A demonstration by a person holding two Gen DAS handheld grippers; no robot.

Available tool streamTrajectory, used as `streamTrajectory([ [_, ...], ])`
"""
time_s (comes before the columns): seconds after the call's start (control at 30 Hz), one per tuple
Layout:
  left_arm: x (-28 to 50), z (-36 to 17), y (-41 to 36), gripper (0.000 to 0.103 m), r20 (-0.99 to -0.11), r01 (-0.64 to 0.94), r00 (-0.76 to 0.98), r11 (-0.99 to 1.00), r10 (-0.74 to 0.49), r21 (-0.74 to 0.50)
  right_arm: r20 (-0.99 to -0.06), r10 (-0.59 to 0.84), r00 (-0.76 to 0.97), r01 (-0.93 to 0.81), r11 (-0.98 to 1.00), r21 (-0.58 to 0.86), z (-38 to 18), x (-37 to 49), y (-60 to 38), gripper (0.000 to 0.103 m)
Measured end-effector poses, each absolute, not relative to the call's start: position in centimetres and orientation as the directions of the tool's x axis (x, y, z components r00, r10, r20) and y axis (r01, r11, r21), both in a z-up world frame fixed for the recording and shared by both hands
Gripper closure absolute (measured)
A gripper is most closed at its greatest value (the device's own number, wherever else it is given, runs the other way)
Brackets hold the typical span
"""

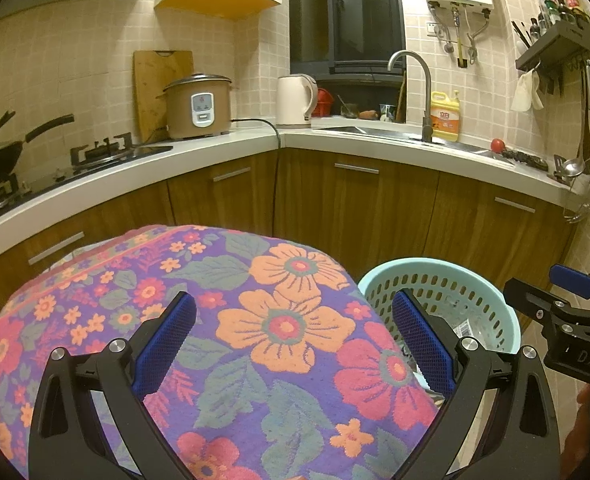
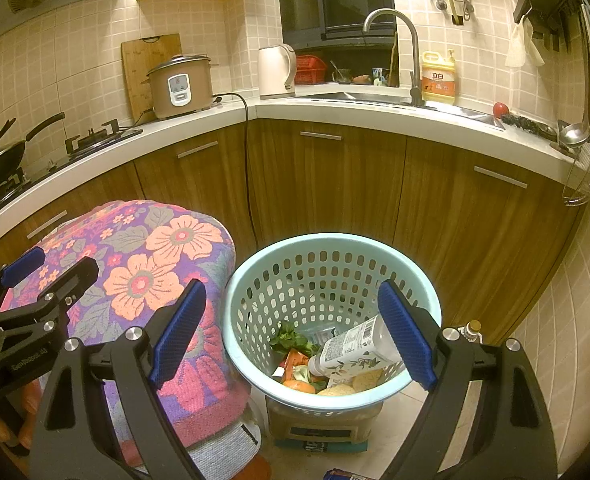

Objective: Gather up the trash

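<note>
1. The left claw (image 1: 293, 344) hangs released, its blue pads spread wide and holding nothing, above a floral cloth (image 1: 231, 344) draped over a rounded surface.
2. The right claw (image 2: 293, 332) is likewise spread wide and empty, poised over the rim of a pale green perforated basket (image 2: 251, 360).
3. The basket stands on a low box on the tiled floor, just beside the cloth-covered surface and in front of the wooden cabinets (image 2: 335, 184).
4. The trash lies inside the basket: a white plastic bottle (image 2: 355, 350) with a printed label lies tilted, its cap end pointing down and left, resting on the pile.
5. Under and around the bottle sit green leaves (image 2: 291, 340), orange scraps (image 2: 299, 386) and pale bread-like pieces (image 2: 337, 391).
6. From the left wrist view, the basket (image 1: 491, 284) shows to the right of the cloth, with the right claw's side at the frame's right edge.
7. On the tabletop (image 2: 335, 114) behind stand a rice cooker (image 2: 179, 87), a kettle (image 2: 275, 72) and a yellow detergent bottle (image 2: 438, 78) by the faucet.
</note>
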State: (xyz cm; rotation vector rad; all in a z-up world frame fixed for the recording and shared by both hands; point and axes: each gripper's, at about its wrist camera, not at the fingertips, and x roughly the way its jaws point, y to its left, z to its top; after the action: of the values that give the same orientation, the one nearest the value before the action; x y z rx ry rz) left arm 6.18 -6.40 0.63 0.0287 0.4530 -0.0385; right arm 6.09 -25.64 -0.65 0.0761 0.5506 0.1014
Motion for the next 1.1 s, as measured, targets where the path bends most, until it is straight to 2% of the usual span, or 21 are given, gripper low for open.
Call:
streamTrajectory([
  [0.97, 5.99, 0.82, -6.47, 0.008, -0.420, 0.029, 0.907, 0.999, -0.011, 0.035, -0.509, 0.111, 0.853, -0.071, 0.993, 0.098, 0.17, 5.85, -25.62, 0.020],
  [1.1, 6.23, 0.80, -6.41, 0.008, -0.452, 0.046, 0.891, 0.999, -0.038, 0.007, -0.508, 0.112, 0.854, -0.071, 0.993, 0.098, 0.34, 5.90, -25.66, 0.020],
])
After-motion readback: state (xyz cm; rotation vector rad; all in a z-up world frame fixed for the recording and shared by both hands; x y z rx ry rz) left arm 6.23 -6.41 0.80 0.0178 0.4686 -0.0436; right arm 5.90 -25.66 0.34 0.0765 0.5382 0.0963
